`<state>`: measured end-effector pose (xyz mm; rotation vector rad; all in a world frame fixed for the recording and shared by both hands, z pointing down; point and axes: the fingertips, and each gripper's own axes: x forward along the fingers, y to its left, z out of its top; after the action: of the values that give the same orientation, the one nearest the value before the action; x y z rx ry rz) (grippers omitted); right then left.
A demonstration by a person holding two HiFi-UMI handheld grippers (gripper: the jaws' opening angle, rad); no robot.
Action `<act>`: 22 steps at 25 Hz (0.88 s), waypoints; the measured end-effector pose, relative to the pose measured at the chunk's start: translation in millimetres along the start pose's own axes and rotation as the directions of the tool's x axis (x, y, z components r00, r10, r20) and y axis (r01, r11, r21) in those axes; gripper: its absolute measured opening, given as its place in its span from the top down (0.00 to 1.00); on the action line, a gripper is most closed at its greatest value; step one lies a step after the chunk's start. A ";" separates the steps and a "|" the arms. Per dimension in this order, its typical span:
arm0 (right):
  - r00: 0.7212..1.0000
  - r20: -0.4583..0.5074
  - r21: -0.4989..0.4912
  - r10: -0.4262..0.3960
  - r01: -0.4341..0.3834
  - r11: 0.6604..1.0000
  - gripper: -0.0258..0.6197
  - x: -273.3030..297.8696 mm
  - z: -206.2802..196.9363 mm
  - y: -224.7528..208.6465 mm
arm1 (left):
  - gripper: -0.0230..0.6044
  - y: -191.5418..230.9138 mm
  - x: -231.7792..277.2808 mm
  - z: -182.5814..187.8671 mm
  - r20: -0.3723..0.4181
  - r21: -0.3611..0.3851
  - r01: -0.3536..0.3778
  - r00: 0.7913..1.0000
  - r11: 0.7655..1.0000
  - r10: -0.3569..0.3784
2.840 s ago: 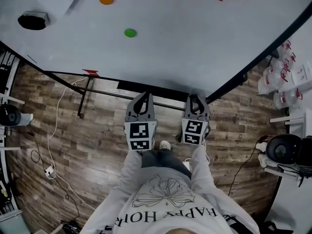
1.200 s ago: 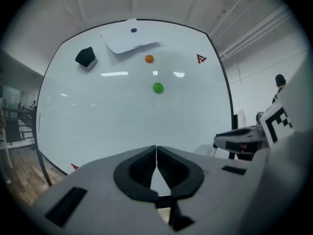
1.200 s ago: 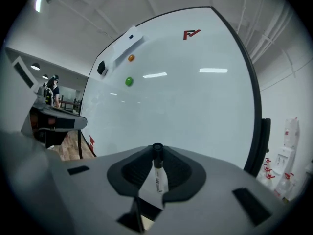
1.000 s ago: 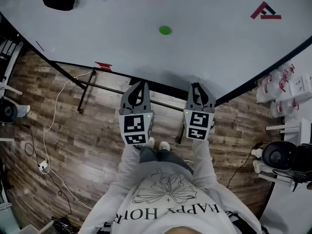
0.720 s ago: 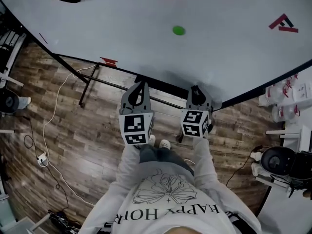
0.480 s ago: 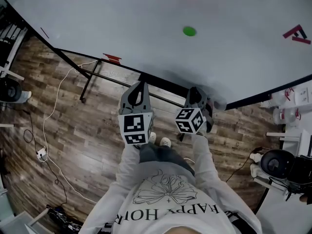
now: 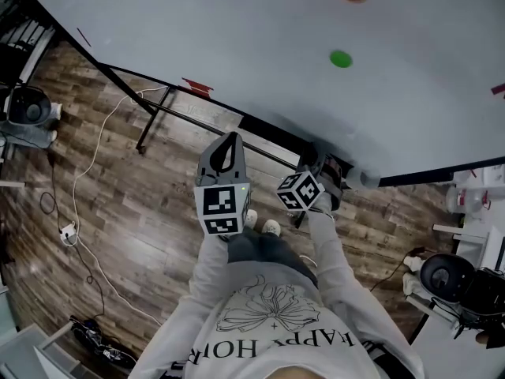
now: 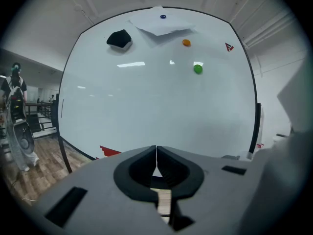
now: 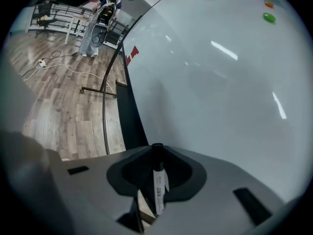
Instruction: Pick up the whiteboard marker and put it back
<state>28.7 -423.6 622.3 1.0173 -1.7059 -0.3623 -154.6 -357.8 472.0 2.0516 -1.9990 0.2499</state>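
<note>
Black-capped whiteboard marker (image 9: 158, 187) sits between right gripper (image 9: 157, 150) jaws, gripped though just eased wider; left gripper (image 8: 156, 153) jaws clenched.

1. Of the whiteboard marker (image 9: 157, 180), the lower end is hidden and the label print is too small to read.
2. The head view's top and right edges cut off the whiteboard (image 7: 237, 38).
3. A red mark (image 7: 499, 90) is clipped at that right edge.
4. A person (image 8: 15, 102) far left in the left gripper view is small and dim.
</note>
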 end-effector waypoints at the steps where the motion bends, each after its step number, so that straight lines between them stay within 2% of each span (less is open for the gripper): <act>1: 1.000 0.002 0.005 0.015 -0.015 1.000 0.85 2.3 0.7 4.2 | 0.95 1.7 -0.4 -1.0 -0.003 -0.002 -0.004 1.000 1.000 0.004; 6: 0.998 0.015 -0.006 0.060 -0.060 0.998 0.83 10.8 1.1 20.3 | 0.95 6.4 -1.0 -4.5 -0.010 -0.005 -0.016 1.000 1.000 0.015; 8: 0.997 0.026 0.001 0.073 -0.073 0.997 0.76 10.8 2.3 23.5 | 0.95 5.5 -1.2 -6.1 -0.012 -0.003 -0.014 1.000 1.000 0.014; 9: 0.997 0.034 0.008 0.075 -0.075 0.997 0.74 9.3 3.6 23.5 | 0.95 4.7 -1.4 -6.3 -0.013 -0.002 -0.013 1.000 1.000 0.013; 13: 0.995 0.085 0.054 0.052 -0.056 0.997 0.74 -3.9 14.7 13.6 | 0.95 -0.1 -0.3 -3.8 -0.013 0.000 -0.004 1.000 1.000 0.004; 17: 0.988 0.154 0.195 0.032 -0.062 0.979 0.84 -27.0 24.8 -3.6 | 0.95 -12.0 0.4 2.5 0.004 0.013 0.019 1.000 1.000 -0.019; 22: 0.970 0.240 0.406 -0.039 -0.064 0.912 0.94 -64.9 34.2 -39.3 | 0.95 -35.2 -1.7 19.3 0.042 0.033 0.061 0.997 0.998 -0.062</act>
<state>20.3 -404.8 541.7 1.3079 -2.0649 -0.1191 -120.7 -361.6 450.7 2.1520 -1.9650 0.2286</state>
